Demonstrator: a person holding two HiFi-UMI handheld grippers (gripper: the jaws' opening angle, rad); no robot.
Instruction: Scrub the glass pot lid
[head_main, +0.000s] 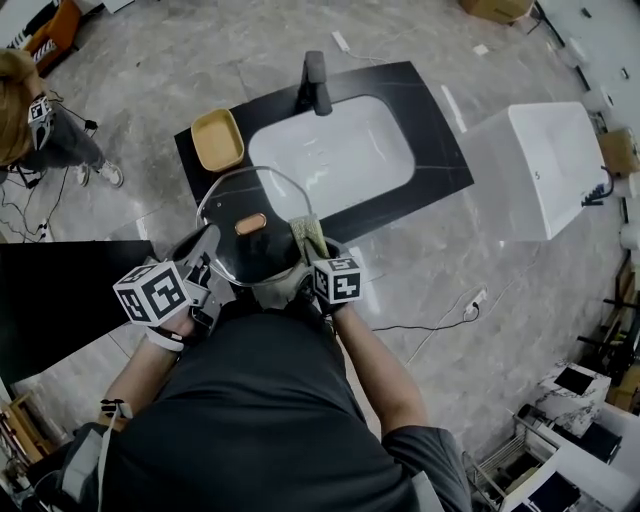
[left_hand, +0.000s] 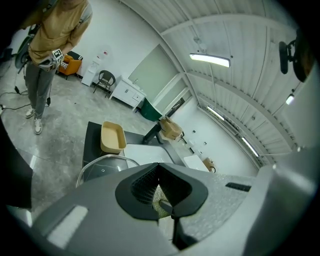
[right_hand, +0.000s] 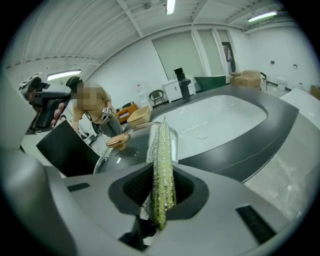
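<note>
Left claw (left_hand: 159, 182) is closed tight on the rim of the glass pot lid (head_main: 255, 228), at roughly the lid's 8 o'clock in the head view. Right claw (right_hand: 160, 189) is clamped on a green scrub pad (right_hand: 161, 165) with a silvery mesh face. The pad stands on edge at the lid's 4 o'clock rim; touching or just off it, can't tell.

The lid is held in front of the person over the near edge of the black surface (head_main: 435, 140), at 7 o'clock from the sink basin (head_main: 340, 150), with the tan knob (head_main: 250, 223) up.

How I'd run the scrub:
- The pad is edge-on, so roll the right wrist to lay the mesh face flat on the glass. An edge only scratches a line.
- Stroke from 4 o'clock towards the knob, then arc round it.
- A single rim grip means the lid will probably pivot under load. Push towards the left claw, not across it.
- Use light pressure, since glass in a pinch grip likely slips.
- Shift the lid over the basin so any drips land there, clear of the tan tray (head_main: 217, 140).
</note>
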